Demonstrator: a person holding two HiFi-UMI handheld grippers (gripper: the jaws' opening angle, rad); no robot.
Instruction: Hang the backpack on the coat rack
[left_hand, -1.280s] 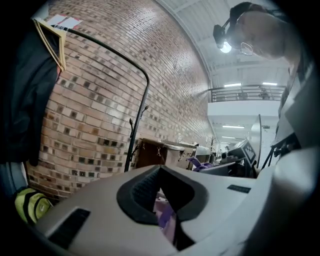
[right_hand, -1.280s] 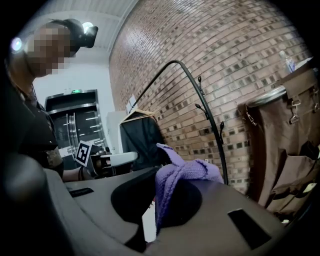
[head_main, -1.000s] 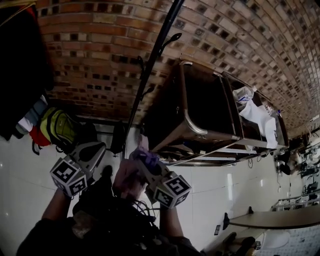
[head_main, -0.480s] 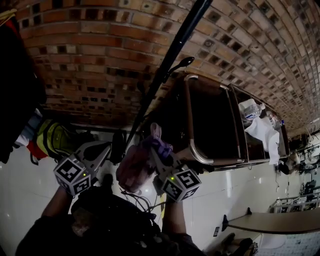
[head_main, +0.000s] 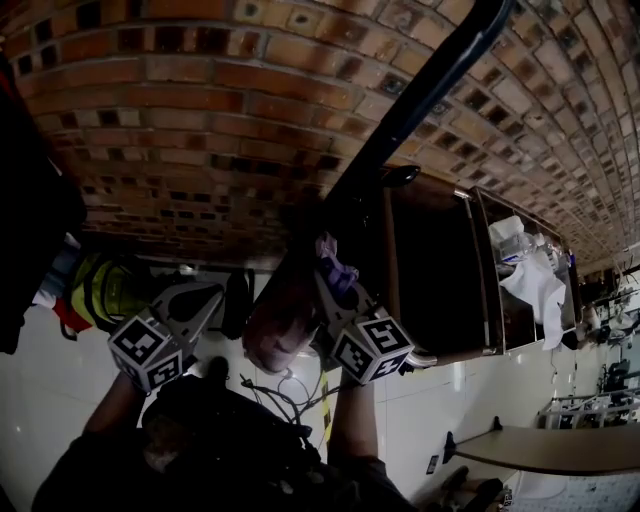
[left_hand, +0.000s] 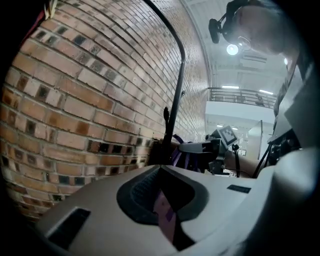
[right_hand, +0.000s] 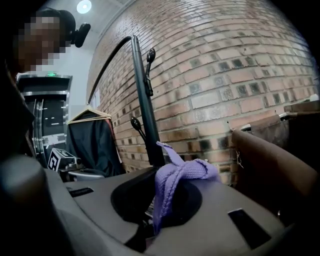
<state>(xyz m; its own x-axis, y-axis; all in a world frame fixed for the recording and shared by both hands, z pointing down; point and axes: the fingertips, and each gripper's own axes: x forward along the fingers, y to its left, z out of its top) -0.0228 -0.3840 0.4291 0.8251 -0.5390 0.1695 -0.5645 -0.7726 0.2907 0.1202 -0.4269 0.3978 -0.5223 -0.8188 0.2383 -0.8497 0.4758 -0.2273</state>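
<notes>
The black coat rack pole (head_main: 410, 110) slants up across the brick wall, with one hook (head_main: 400, 176) just above my right gripper. A pinkish backpack (head_main: 282, 312) hangs from my right gripper (head_main: 332, 282), which is shut on its purple woven strap (right_hand: 181, 172). In the right gripper view the pole (right_hand: 145, 115) stands right behind that strap. My left gripper (head_main: 203, 295) is further left, beside the bag. Its jaws are shut on a thin pink-lilac strip (left_hand: 165, 216), which looks like part of the backpack.
A dark garment on a hanger (right_hand: 95, 140) hangs to the left, with a yellow-green bag (head_main: 105, 290) below it. A brown wooden cabinet (head_main: 440, 270) stands to the right of the rack. Cables (head_main: 285, 390) lie on the pale floor.
Both grippers and the backpack have moved closer to the wall and the rack. The purple strap now sits against the pole just below a hook.
</notes>
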